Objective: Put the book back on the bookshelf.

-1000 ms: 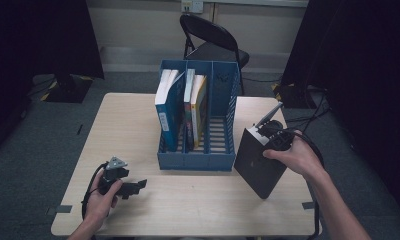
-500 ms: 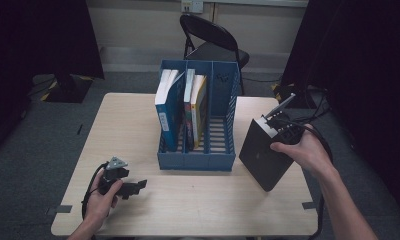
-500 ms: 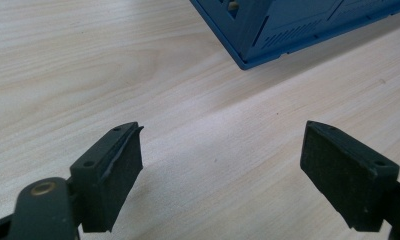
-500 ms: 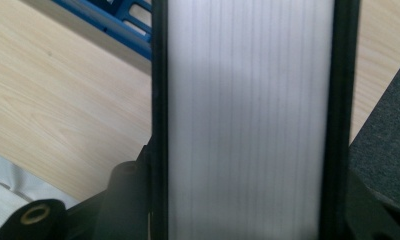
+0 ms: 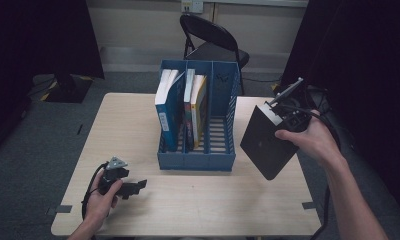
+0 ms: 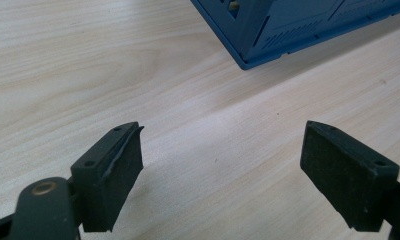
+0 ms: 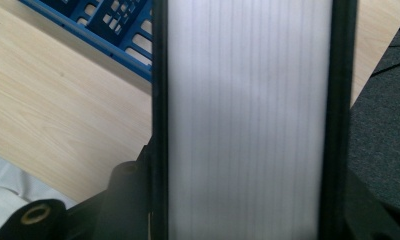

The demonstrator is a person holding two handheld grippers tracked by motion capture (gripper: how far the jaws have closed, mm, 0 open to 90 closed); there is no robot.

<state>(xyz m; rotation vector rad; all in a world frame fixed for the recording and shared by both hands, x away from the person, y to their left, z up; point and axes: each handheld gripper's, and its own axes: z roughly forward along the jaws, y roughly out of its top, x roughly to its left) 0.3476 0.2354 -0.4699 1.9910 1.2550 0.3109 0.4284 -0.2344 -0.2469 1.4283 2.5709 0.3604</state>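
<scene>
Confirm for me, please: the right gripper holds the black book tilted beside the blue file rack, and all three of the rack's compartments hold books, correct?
Not quite: the high view shows the blue file rack's right-hand compartment empty; books stand in the other two. The rest holds: the right gripper grips the black book tilted beside the rack.

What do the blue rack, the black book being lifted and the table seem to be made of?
The blue rack looks like moulded plastic with a matte finish: slotted walls and one even colour. The black book seems to have matte black card covers, with white paper page edges in the right gripper view. The table shows pale wood grain, perhaps laminate.
</scene>
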